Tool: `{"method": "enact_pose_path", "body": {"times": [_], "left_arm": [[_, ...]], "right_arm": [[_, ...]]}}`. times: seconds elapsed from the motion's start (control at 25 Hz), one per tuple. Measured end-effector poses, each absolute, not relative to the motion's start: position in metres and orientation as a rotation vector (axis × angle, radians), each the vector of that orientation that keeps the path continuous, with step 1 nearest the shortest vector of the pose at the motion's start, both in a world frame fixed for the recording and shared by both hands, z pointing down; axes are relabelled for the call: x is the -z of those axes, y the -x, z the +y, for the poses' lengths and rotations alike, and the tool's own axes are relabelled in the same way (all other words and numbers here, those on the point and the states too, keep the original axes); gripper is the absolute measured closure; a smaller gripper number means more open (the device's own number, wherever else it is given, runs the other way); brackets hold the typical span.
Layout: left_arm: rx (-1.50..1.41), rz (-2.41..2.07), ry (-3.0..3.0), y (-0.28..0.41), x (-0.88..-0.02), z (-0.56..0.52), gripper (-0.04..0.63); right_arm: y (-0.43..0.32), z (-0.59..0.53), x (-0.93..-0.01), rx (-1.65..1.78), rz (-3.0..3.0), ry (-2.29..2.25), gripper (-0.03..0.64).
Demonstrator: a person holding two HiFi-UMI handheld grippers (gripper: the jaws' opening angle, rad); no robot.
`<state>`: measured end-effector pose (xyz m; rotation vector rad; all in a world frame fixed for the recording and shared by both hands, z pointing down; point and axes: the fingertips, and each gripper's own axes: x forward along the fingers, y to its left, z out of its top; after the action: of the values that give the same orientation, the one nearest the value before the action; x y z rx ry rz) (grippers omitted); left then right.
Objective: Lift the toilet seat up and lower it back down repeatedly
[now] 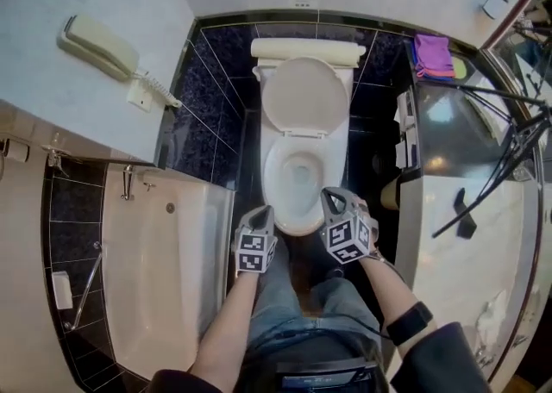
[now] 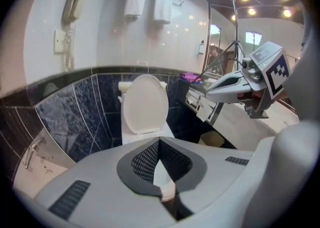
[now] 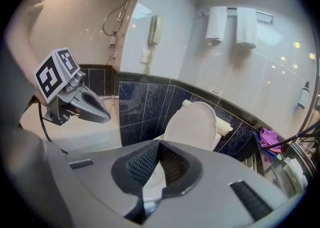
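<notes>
Standing by, I see both grippers held out in front of the person at the near end of the toilet, neither touching any part of it. The left gripper [image 2: 159,142] has its ribbed fingers [image 2: 145,162] clenched tip to tip with nothing caught between them, and the right gripper [image 3: 159,144] has its fingers [image 3: 142,164] pressed together the same way, also empty. The toilet seat [image 1: 304,96] stands upright against the cistern, well ahead of both pairs of fingertips. It shows as one plain white oval, so I cannot tell the seat ring from the lid behind it. From the left gripper it rises just above and slightly left of where the fingertips meet. From the right gripper it sits above and to the right of the tips. The open bowl [image 1: 297,180] lies between the fingertips and that upright oval, below and just beyond the tips. Out past the left fingers, on the left side, are the bathtub [image 1: 164,279] and a wall phone [image 1: 99,46] higher up the wall. High above the seat, far beyond the fingertips, two white towels [image 2: 136,1] hang on a rail. Off to the right of the right fingers, a purple cloth [image 1: 433,55] lies on the corner of the vanity counter [image 1: 483,210].
</notes>
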<state>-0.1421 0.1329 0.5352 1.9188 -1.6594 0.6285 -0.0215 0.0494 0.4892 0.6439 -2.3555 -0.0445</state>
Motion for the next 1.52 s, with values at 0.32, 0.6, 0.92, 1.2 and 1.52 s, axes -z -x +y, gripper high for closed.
{"method": "enact_pose_path", "body": {"times": [0.32,0.6,0.92,1.2,1.52], "left_arm": [[-0.637,-1.744,-2.112,0.144,-0.389,0.118,0.598],[-0.524,-1.789,-2.147,0.154,-0.322,0.106,0.598],[-0.403,-1.806,-2.128,0.166,-0.298,0.116,0.598],[-0.356,-1.826,-2.100,0.170,-0.295,0.122,0.598],[-0.374,-1.844,-2.098,0.167,-0.299,0.126,0.598]], "right_arm": [[-0.004,0.043,-0.370,-0.030,-2.462,-0.807,0.597],[-0.058,0.022,-0.337,-0.164,-2.462,-1.004,0.597],[-0.108,0.023,-0.330,-0.302,-2.446,-1.144,0.597],[-0.120,0.033,-0.337,-0.342,-2.441,-1.167,0.597],[-0.118,0.036,-0.345,-0.342,-2.435,-1.144,0.597]]}}
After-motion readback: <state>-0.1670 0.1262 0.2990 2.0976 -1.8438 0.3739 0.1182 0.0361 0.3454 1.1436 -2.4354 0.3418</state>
